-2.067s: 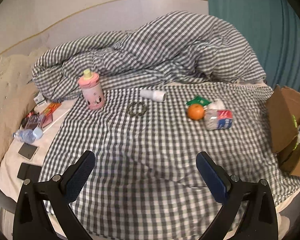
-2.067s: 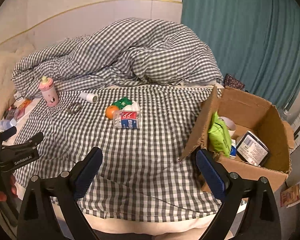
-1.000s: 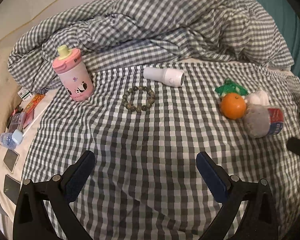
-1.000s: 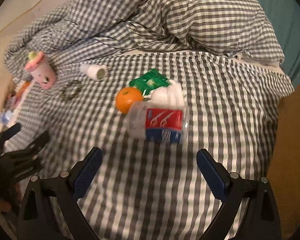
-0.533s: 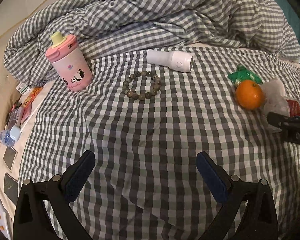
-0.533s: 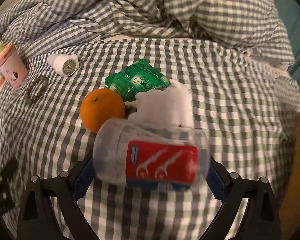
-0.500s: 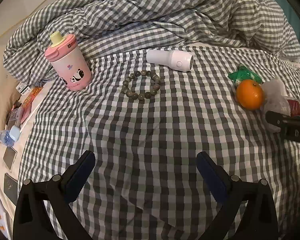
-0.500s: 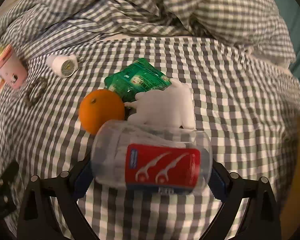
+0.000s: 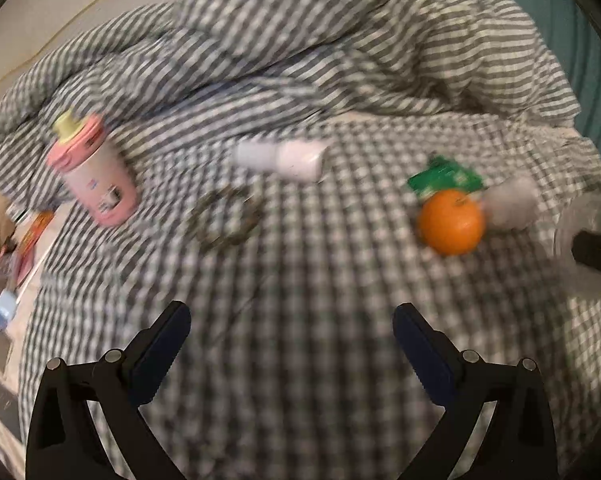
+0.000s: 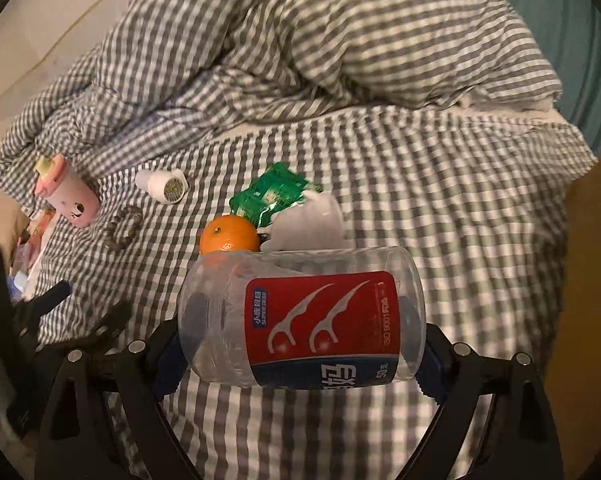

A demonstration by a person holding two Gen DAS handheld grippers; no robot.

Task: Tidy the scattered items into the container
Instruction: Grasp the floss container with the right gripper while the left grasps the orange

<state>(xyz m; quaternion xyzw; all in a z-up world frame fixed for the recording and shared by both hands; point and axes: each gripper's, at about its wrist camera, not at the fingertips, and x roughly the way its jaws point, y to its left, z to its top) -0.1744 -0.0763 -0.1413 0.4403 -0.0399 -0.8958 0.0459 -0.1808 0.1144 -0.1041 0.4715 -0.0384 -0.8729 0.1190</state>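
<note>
Clamped sideways between the two fingers of the right gripper [image 10: 300, 344]: a clear floss-pick jar [image 10: 300, 316] with a red and blue label showing two white picks, one pad pressed on each end. Lifted off or resting on the bedspread [image 10: 440, 184], cannot tell which. Seen from the left wrist only as a pale blurred cylinder [image 9: 584, 248] at the right edge of the checked bedspread [image 9: 300, 280], with a black finger across it.

Just behind the jar, toward the head of the bed: an orange [image 10: 229, 235], a white crumpled tissue [image 10: 306, 222] touching it, and a green packet [image 10: 270, 194] partly under the tissue. Same cluster in the left view: orange [image 9: 450, 222], green packet [image 9: 444, 178], tissue [image 9: 510, 206].

Farther toward the left edge, well apart from the cluster: a white tube [image 9: 280, 158] lying flat, a bead bracelet [image 9: 226, 220] below it, and a pink cup [image 9: 90, 172] with a yellow spout, upright beside the rumpled duvet [image 9: 340, 40].

Open stretch of bedspread in front of the left gripper [image 9: 292, 344], jaws spread wide and holding nothing. Left gripper visible low at the left in the right view [image 10: 72, 320]. Brown cardboard [image 10: 588, 280] along the bed's right edge.
</note>
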